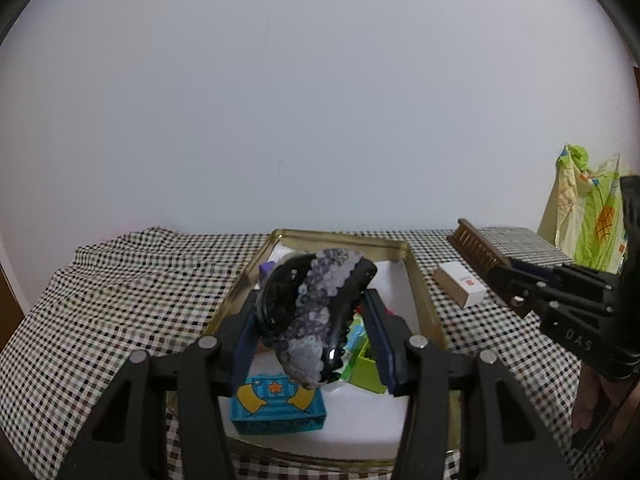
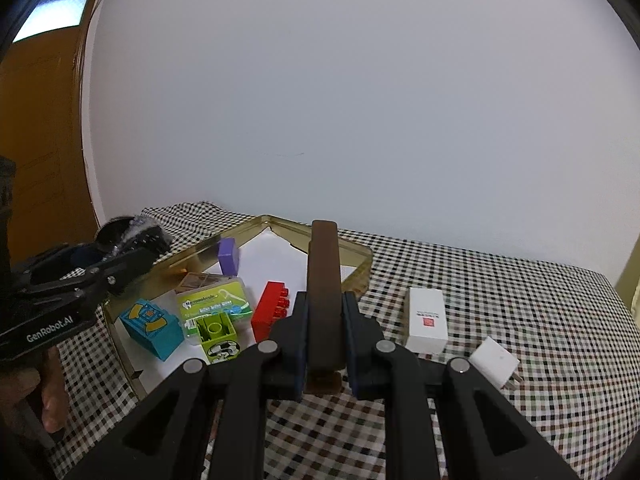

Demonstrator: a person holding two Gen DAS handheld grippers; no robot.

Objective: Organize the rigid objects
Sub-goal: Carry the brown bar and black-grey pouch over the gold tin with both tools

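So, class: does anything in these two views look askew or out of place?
Mildly. The green floss pack lies tilted, propped on a wooden piece in the gold tray. The white box and white plug sit outside it on the checked cloth. Nothing is spilled or broken.

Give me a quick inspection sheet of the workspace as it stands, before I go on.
Surface: checked cloth, rumpled at the left.
Job's things: gold tin tray holds purple block, blue block, green floss pack, green block, red brick. White box and white plug adapter lie on the cloth outside it.
Clutter: patterned plastic bag at the far right.
Grippers: left gripper shut on a black pouch with scale trim above the tray; right gripper shut on a brown brush.
Cables: nothing seen.
Surroundings: plain white wall, wooden door.
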